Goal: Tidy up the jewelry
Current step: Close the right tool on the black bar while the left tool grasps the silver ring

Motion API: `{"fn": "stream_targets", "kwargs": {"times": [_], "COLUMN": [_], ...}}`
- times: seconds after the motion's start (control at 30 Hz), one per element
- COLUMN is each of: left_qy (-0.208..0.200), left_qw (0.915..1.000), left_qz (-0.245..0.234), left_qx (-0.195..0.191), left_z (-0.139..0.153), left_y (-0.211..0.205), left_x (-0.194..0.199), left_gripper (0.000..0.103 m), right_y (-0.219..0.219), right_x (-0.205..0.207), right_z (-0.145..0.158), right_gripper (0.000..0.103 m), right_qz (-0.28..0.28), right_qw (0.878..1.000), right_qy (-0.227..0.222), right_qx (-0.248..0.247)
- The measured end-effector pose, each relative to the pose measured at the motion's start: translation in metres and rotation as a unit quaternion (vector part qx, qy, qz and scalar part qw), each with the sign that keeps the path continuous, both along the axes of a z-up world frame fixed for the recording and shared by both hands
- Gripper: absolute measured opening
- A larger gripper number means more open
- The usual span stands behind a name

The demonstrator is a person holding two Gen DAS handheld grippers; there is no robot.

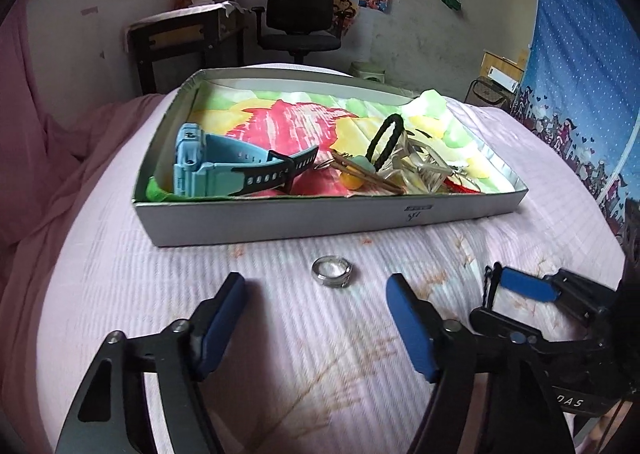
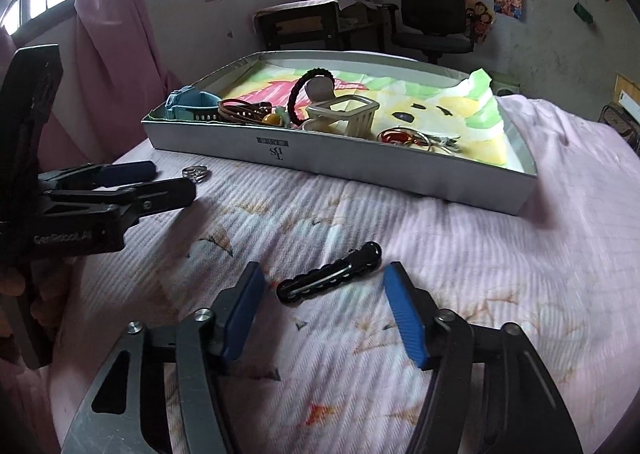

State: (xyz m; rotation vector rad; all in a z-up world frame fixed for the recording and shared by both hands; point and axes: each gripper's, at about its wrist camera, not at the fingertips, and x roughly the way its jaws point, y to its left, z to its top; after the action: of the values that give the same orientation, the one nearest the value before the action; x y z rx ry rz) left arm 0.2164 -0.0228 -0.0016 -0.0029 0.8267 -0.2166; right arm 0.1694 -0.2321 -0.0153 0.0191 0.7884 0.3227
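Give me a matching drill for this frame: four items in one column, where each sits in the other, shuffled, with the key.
Items
1. ring
2. hair clip
3. watch
4. hair tie

Places
A. in the box, at its left end
B. on the bedspread, ahead of the open left gripper
C. in the box, standing up among the clutter near the middle
D. on the bedspread, ahead of the open right gripper

Pairs: 1-B, 2-D, 3-A, 4-C
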Motion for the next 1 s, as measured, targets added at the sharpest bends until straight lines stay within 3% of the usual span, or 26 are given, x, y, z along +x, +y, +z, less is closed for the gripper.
{"fn": "stream_targets", "kwargs": {"times": [0.43,0.67,1.0], "left_qy": [-0.006,0.000,-0.006], "left_qw": [0.9996,0.9990,0.9987], "left_qz": [-0.002,-0.005,-0.006], "left_qx": [-0.027,-0.046,-0.051], "left_z": [-0.009,-0.012,-0.013], "left_y": [0.004,0.008,0.008], "left_x": [0.002,0.005,0.002], "left_gripper": [0.029,0.020,0.020], "right_y": [0.000,0.003,0.002], "right_x": [0.004,0.004,0.005], "right_z": [-0.007,-0.007,-0.009], "right_gripper": [0.022,0.018,0.018], "right_qz": [0.008,0.009,0.004], "right_qw": [0.999,1.000,1.000], "right_qy": [0.001,0.000,0.003], "right_qx": [0.031,0.025,0.025]}}
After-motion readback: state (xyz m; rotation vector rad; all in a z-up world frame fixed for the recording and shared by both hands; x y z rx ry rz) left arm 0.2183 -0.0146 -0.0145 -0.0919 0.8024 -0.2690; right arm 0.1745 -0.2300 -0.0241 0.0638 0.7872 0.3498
